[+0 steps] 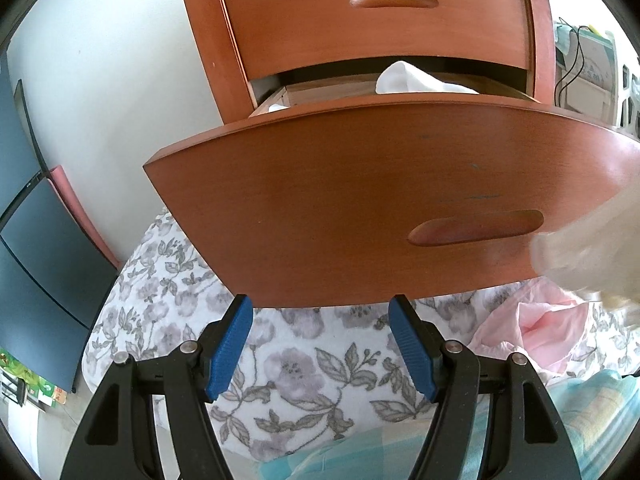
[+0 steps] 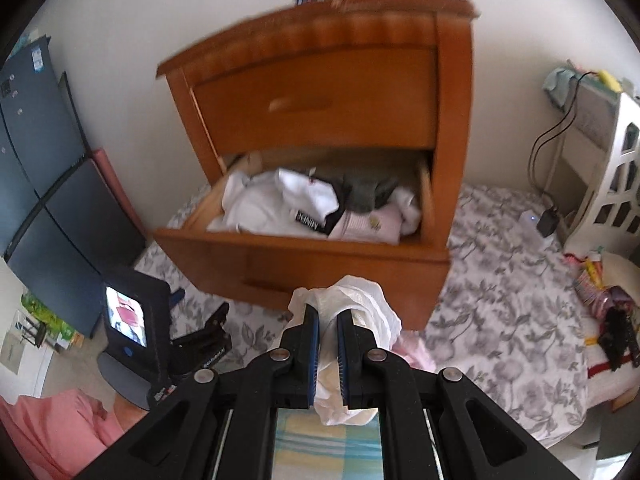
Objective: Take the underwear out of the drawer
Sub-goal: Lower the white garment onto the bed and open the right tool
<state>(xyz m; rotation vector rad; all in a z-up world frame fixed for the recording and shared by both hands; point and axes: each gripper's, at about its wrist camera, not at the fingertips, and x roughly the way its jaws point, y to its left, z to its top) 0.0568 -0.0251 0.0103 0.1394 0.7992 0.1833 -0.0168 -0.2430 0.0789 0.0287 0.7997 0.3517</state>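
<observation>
Two views to go through, so starting with my left wrist camera: the left gripper (image 1: 320,344) sits with its blue pads spread wide and nothing between them, hovering just below the front panel of the pulled-out lower drawer (image 1: 360,216). That panel fills most of the view, with its oval handle (image 1: 476,227) off to the right. Over the top edge I can see a bit of white cloth (image 1: 412,79) poking up inside the drawer, under the closed upper drawer (image 1: 376,20). Below the pads is a bedsheet with a grey flower print (image 1: 296,368), and a pink cloth (image 1: 532,328) lies on it to the right. A blurry pale shape (image 1: 592,248) cuts in at the right edge; can't tell exactly what it is from here. Over on my right wrist camera: the right gripper (image 2: 328,344) is clamped on a piece of white underwear (image 2: 360,296), which bunches up above the pads and hangs out below them, so it's out of the drawer and in front of it. Behind it the wooden nightstand (image 2: 452,128) stands with the lower drawer open, still stuffed with white, grey and pinkish clothes (image 2: 320,204). Off to the left I can see the other gripper's body with its small lit screen (image 2: 126,316).
</observation>
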